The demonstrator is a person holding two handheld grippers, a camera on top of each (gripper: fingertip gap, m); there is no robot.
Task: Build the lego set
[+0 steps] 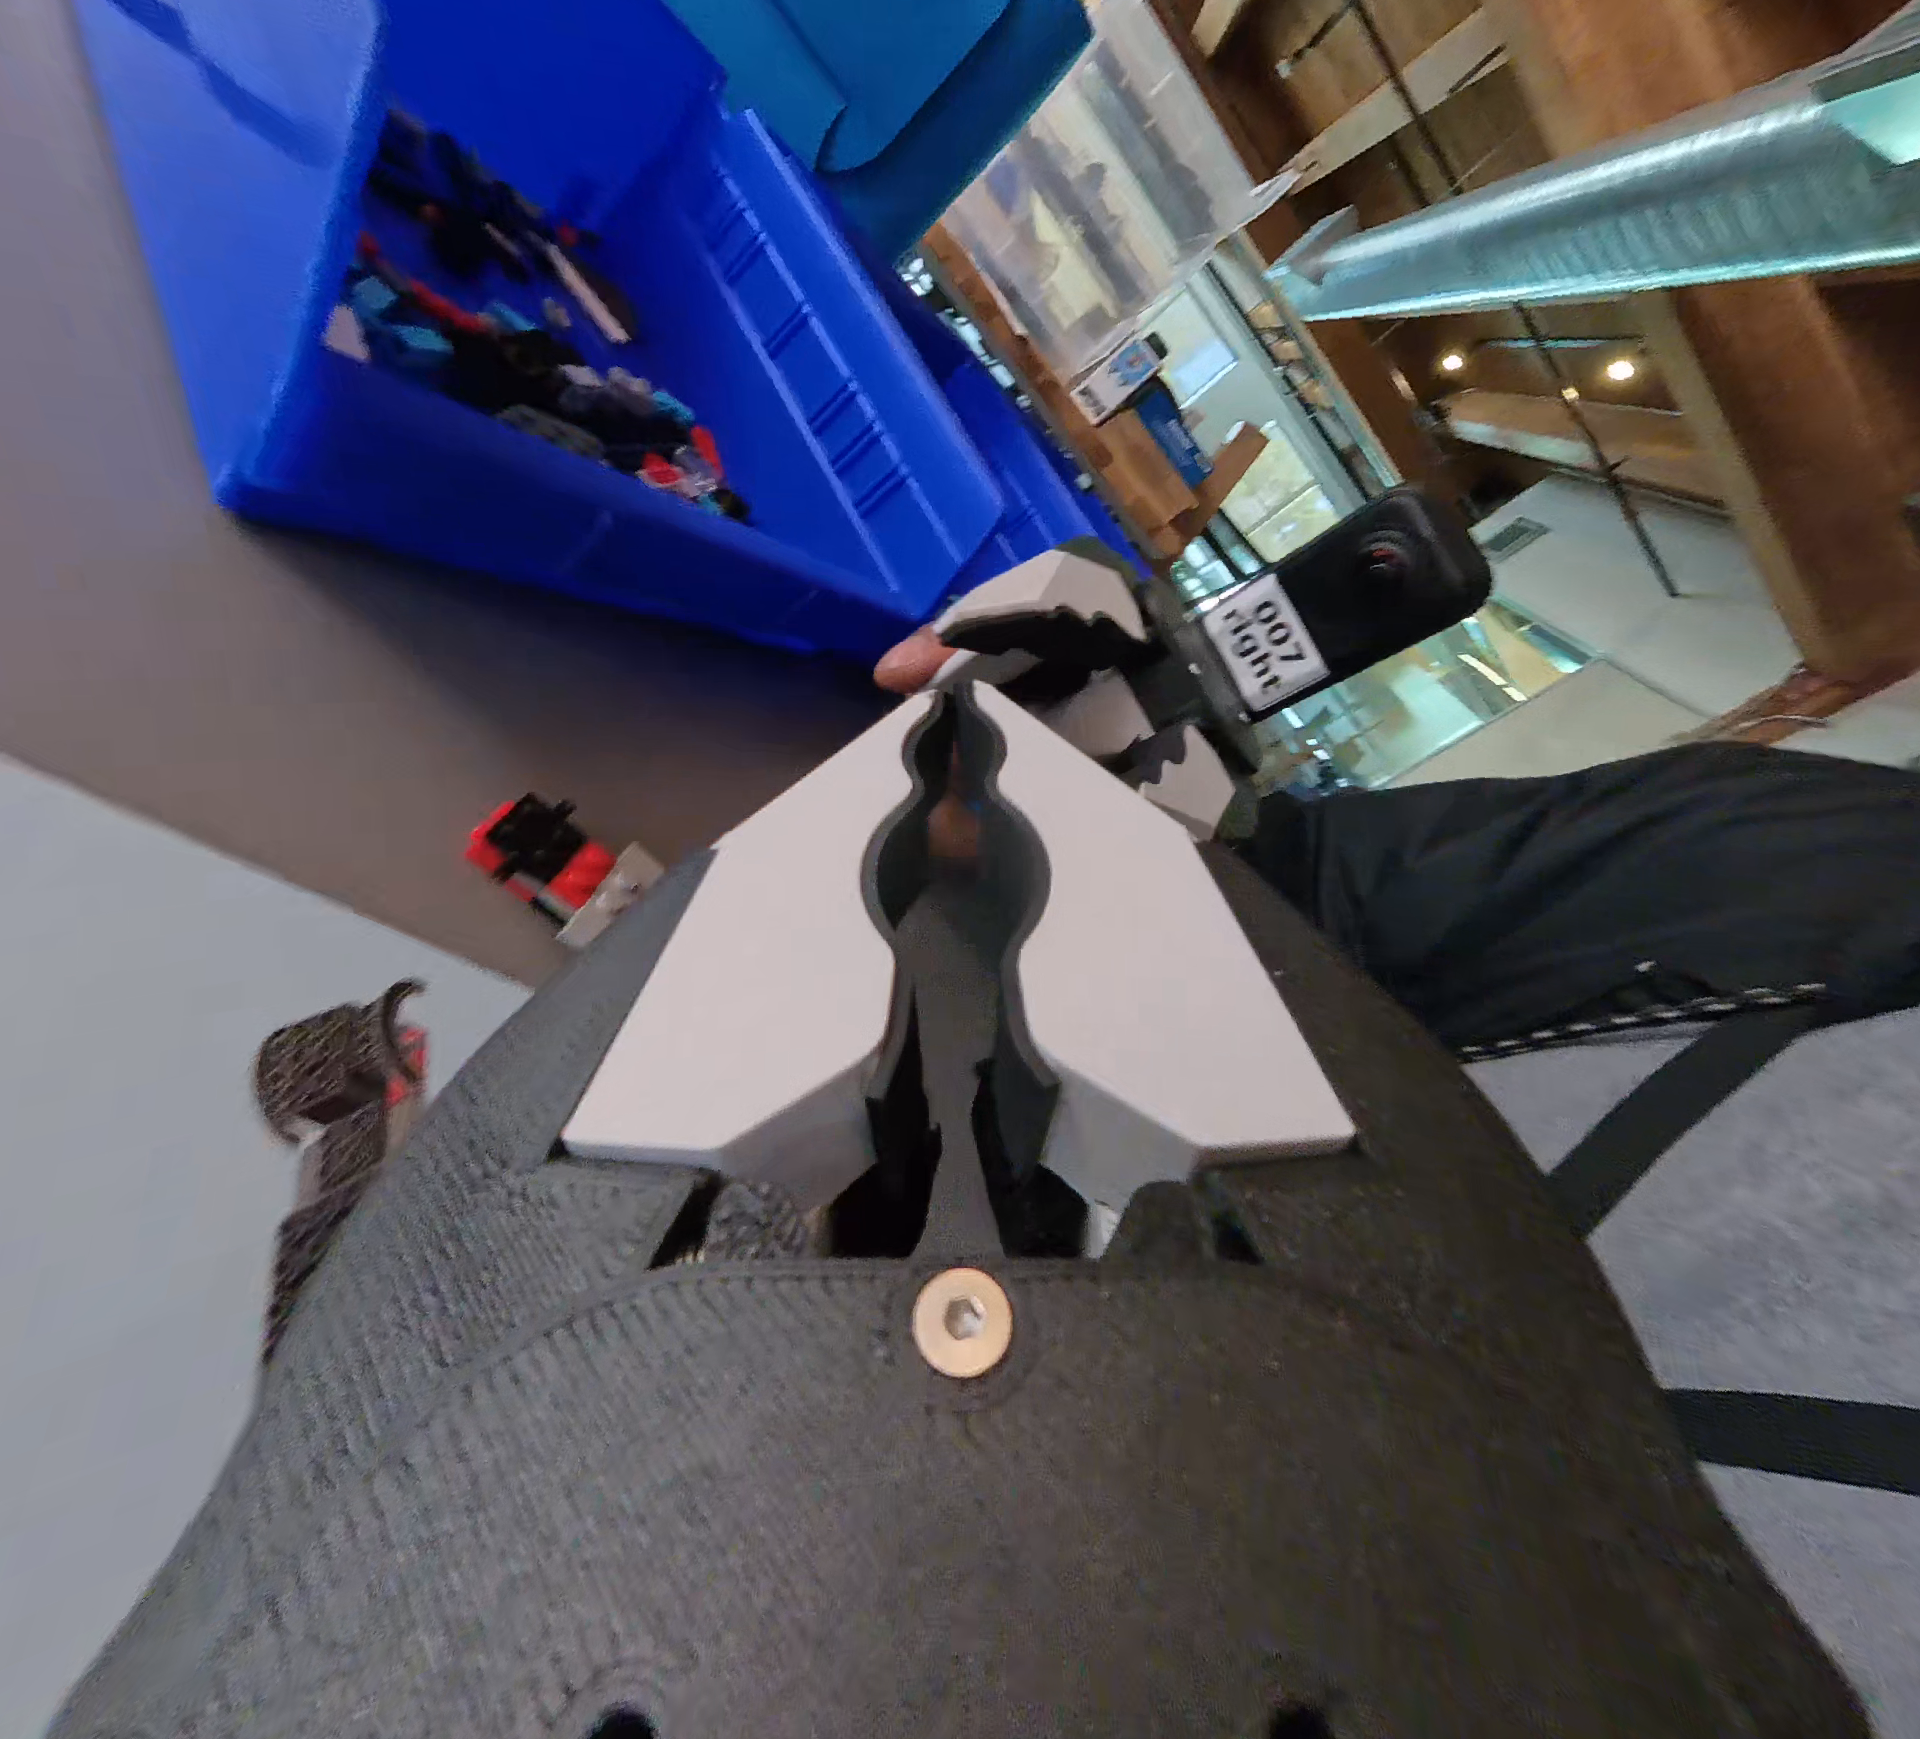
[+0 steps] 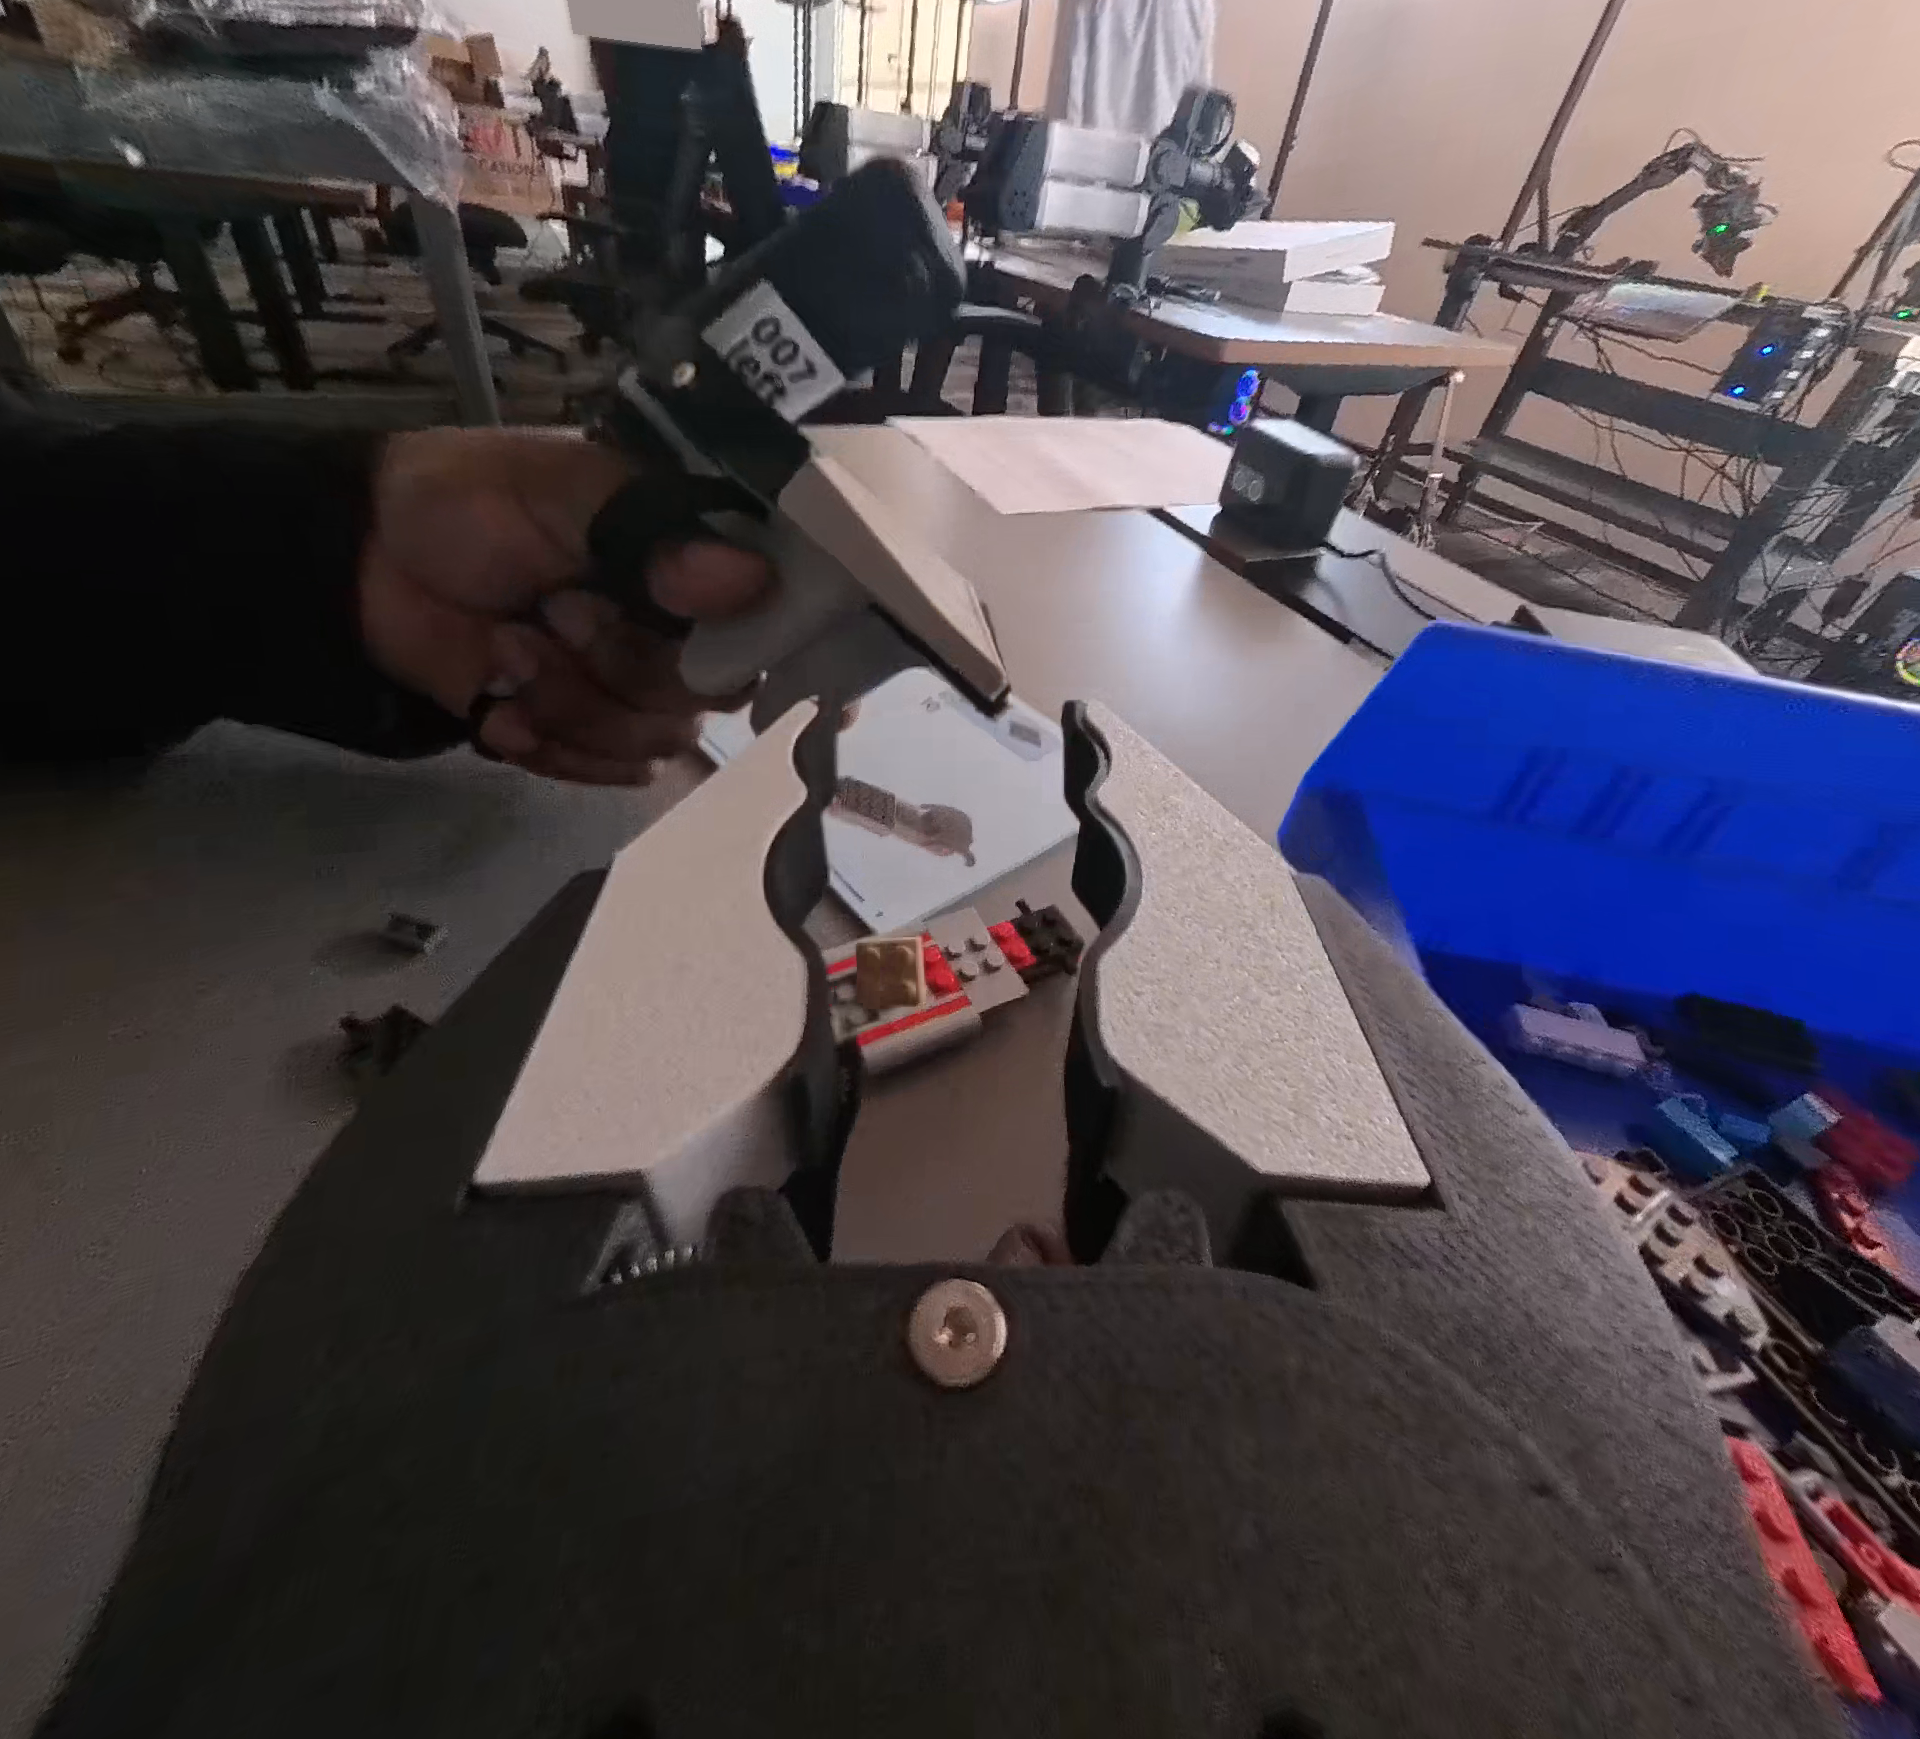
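Observation:
A small Lego build [image 2: 935, 983] of grey, red and black plates with a tan plate [image 2: 891, 970] on top lies on the grey table. My right gripper [image 2: 945, 733] is open and empty, and the build lies between its fingers' lines of sight, lower down. The build also shows in the left wrist view [image 1: 540, 848]. My left gripper [image 1: 951, 702] is shut, and I see no brick in it. It hovers above the instruction booklet [image 2: 935, 816], just ahead of the right gripper; its tip shows in the right wrist view [image 2: 992, 697].
A blue bin [image 2: 1610, 806] of loose bricks [image 2: 1766, 1222] stands right of the build; it also shows in the left wrist view [image 1: 468, 484]. Two small dark pieces [image 2: 379, 1035] lie on the table at left. A small camera [image 2: 1283, 484] and a paper sheet [image 2: 1060, 463] sit farther back. Only a small space, under 4 cm, lies between the two pairs of fingers.

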